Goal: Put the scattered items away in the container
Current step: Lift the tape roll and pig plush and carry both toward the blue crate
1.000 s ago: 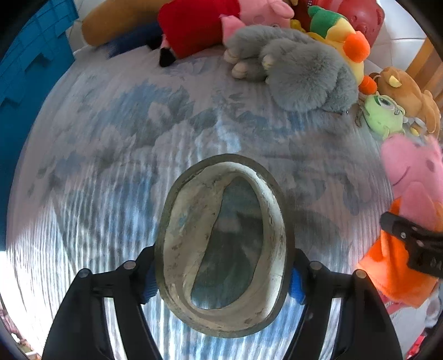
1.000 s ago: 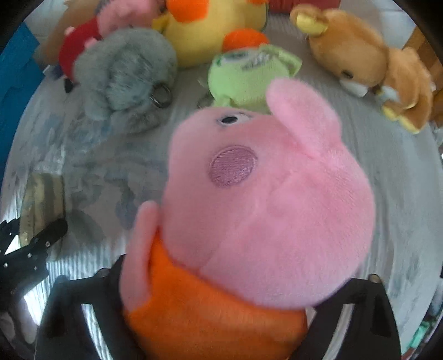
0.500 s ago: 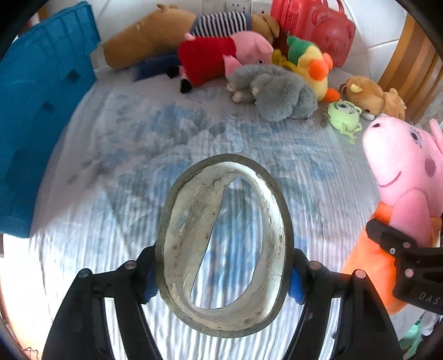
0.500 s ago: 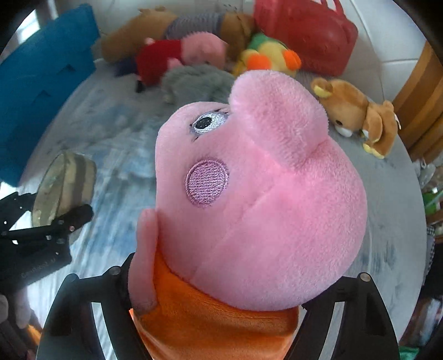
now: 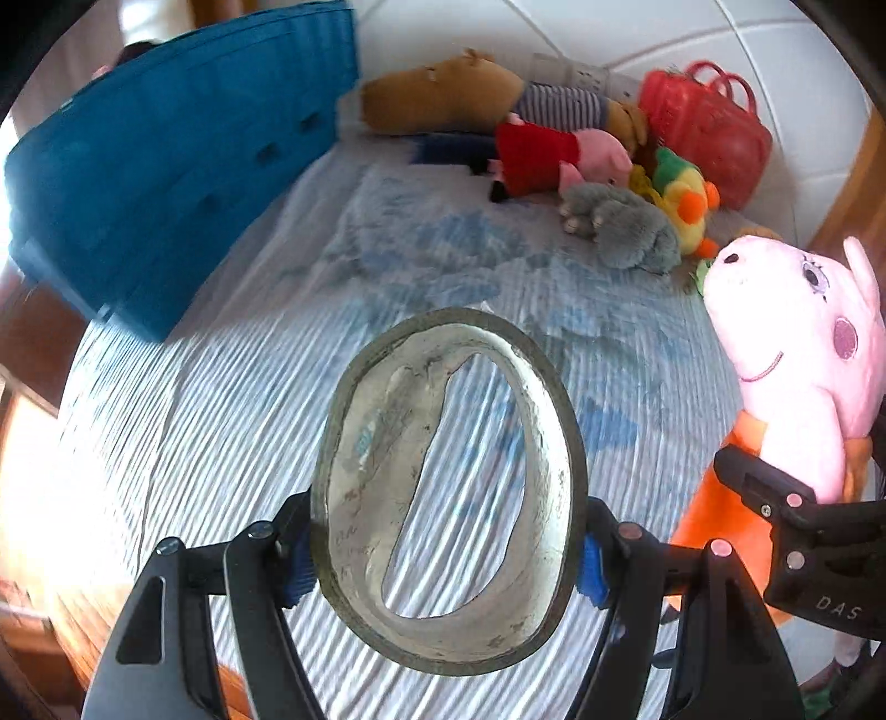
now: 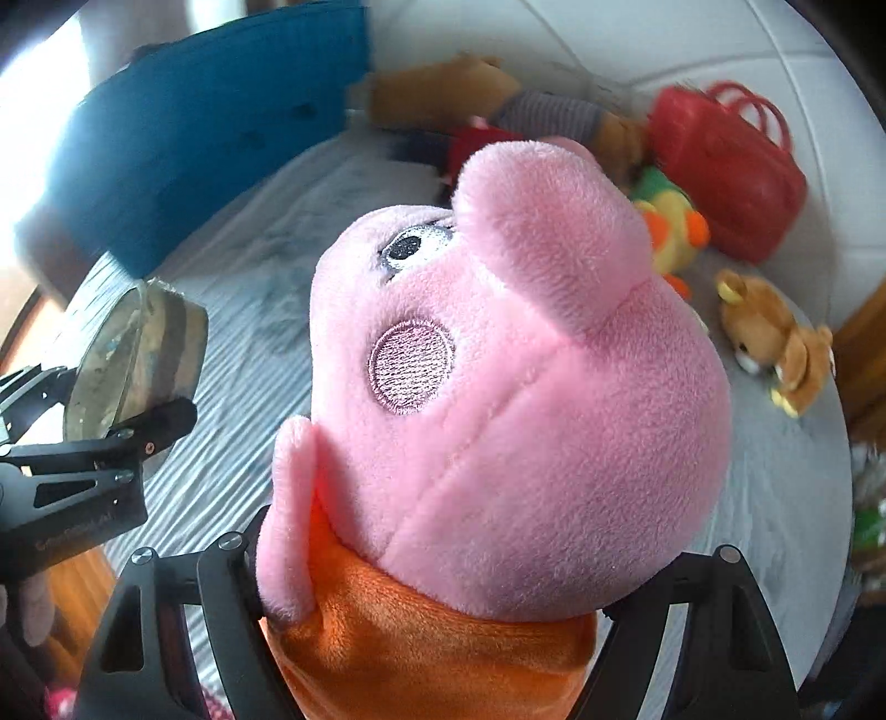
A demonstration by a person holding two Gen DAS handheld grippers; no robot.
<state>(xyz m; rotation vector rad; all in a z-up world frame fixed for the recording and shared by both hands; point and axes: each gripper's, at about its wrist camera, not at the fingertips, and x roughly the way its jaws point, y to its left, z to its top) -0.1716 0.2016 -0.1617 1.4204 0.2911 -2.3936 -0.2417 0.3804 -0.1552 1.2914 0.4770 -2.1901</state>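
A worn tape ring (image 5: 448, 493) was held between the left tongs (image 5: 443, 548), and a pink pig plush (image 6: 498, 421) was clamped by the right tongs (image 6: 432, 603), both lifted over the bed (image 5: 232, 387). Neither had been placed in the blue container (image 5: 183, 166) at upper left, and several plush toys (image 5: 620, 227) were left at the bed's far end.

White tiled wall (image 5: 692, 50), wooden frame (image 5: 853, 183), bright glare left.
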